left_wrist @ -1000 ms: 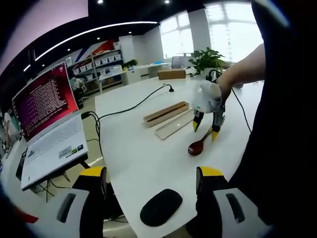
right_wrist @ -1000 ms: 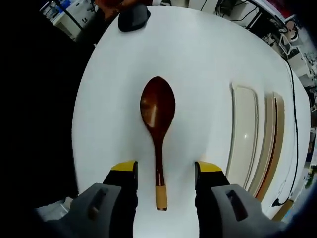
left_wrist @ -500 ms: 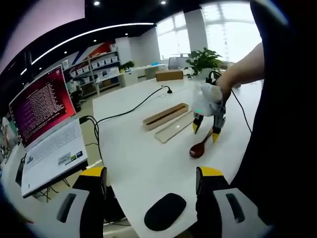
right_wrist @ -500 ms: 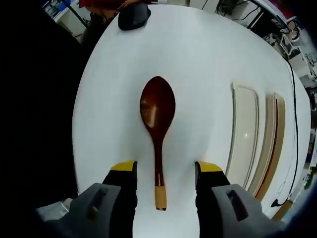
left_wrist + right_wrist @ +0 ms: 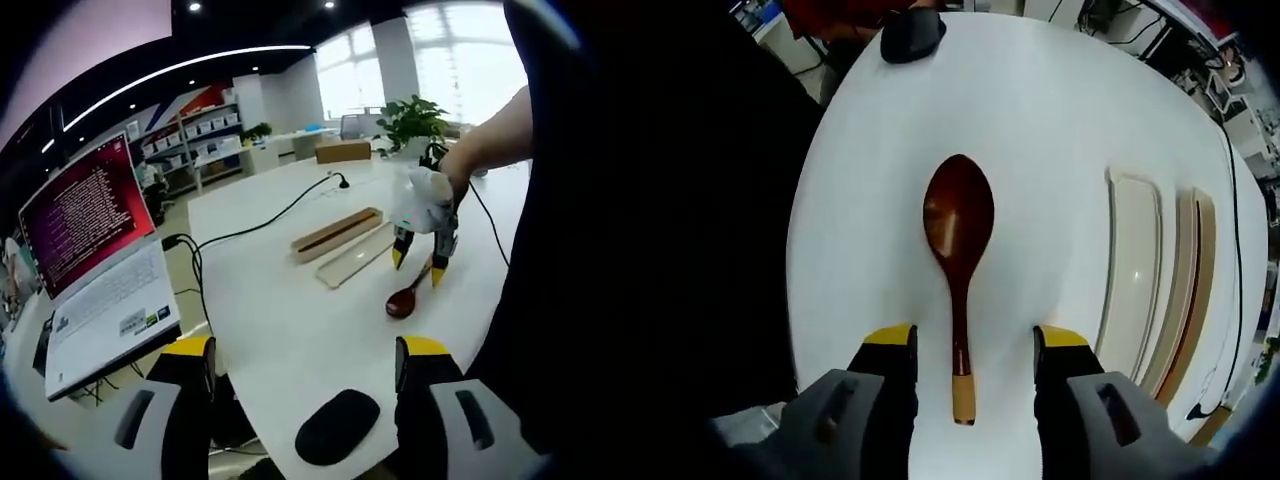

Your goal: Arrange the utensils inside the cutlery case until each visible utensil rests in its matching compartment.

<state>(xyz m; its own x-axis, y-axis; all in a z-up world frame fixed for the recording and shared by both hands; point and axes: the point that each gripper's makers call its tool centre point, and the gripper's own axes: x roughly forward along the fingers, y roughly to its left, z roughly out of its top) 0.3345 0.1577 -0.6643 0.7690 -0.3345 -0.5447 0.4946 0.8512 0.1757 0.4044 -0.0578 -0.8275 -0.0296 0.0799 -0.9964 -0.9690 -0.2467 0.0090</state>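
Your right gripper had its two yellow-tipped fingers spread wide. The thin handle of the spoon lay between them, and neither finger touched it. From the left gripper view you could see the same thing from far off: the right gripper hung just over the spoon's handle end, with the tips low by the table.

Your left gripper also had its fingers spread, and it pinched nothing. It was well away from the spoon, near the black mouse at the table's edge.

Not much had changed in the last second. The spoon lay in the same spot between your right fingers, and they were just as wide apart as before. Your left hand had shifted a little, so the mouse slid over in that view. I think this meant you were lined up for the grab but had not squeezed yet, so the job was just starting.

Here is the count. There was one spoon, dark red-brown with a pale handle tip, lying on the white table. Beside it lay one pale lid and one long case with a wooden trim. The spoon was near the lid but not in the case. There was one mouse, one laptop, and one plant far back.
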